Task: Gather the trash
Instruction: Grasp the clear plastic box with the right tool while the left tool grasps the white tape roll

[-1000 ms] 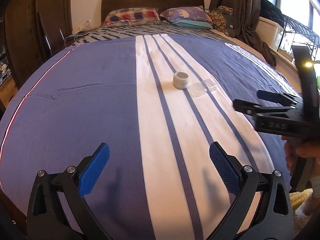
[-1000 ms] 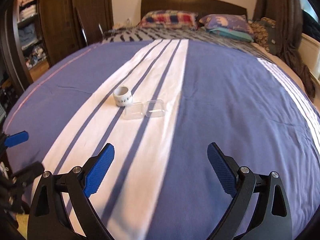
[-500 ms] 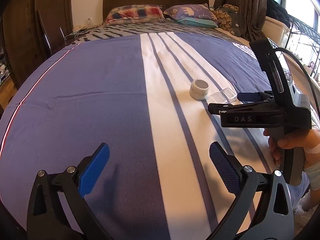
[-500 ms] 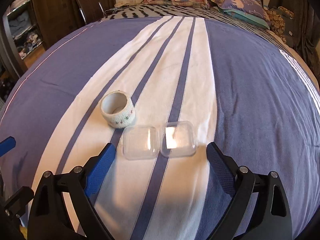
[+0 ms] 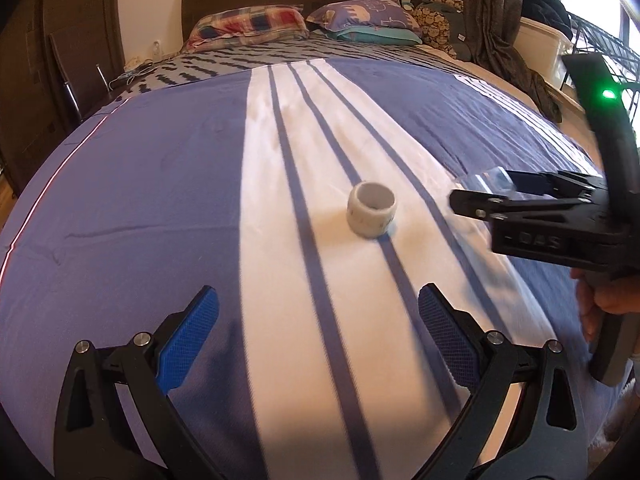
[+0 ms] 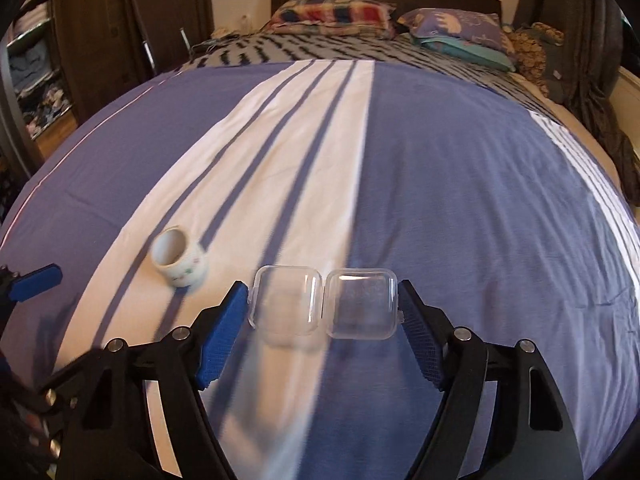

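Note:
A clear plastic hinged box point(image 6: 324, 306), lying open as two square halves, is held between the blue pads of my right gripper point(image 6: 322, 328) above the striped bedspread. In the left wrist view the right gripper point(image 5: 500, 196) is at the right with the box point(image 5: 490, 178) at its tip. A white tape roll point(image 5: 372, 215) stands on the white stripe of the bed; it also shows in the right wrist view point(image 6: 180, 258). My left gripper point(image 5: 316, 330) is open and empty, low over the bed, short of the roll.
The bed point(image 5: 160, 184) fills both views, with pillows point(image 5: 248, 26) and a dark headboard at the far end. A wardrobe point(image 6: 100, 32) stands at the left. Curtains and a white bin point(image 5: 544, 46) are at the right by the window.
My right gripper has closed in on the clear box and lifted it off the bedspread. My left gripper has moved closer to the tape roll.

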